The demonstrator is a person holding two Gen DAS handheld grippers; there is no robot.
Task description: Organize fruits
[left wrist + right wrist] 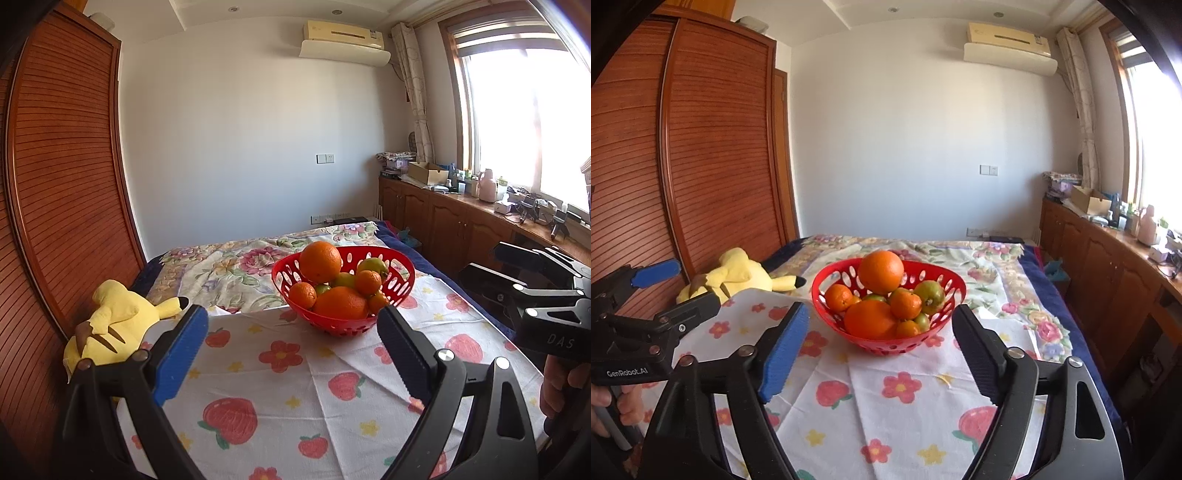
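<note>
We hold the left gripper (291,332) and the right gripper (882,330) side by side above a surface draped in a white cloth (280,384) printed with red fruit and flowers. Both sets of jaws stand wide apart, nothing between them. At twelve o'clock from each gripper, a little way off, sits the red basket (400,288) with oval holes in its wall, resting on the far part of the cloth. It holds the fruit: a large orange (320,261) on top at its ten o'clock side, another large orange (340,303) at six o'clock, small mandarins (368,282) and green fruit (373,266) around them. A yellow plush toy (110,325) lies at nine o'clock of the basket, well apart from it, against a slatted wooden wardrobe (62,192). Beyond the basket spreads a floral bedspread (229,266).
</note>
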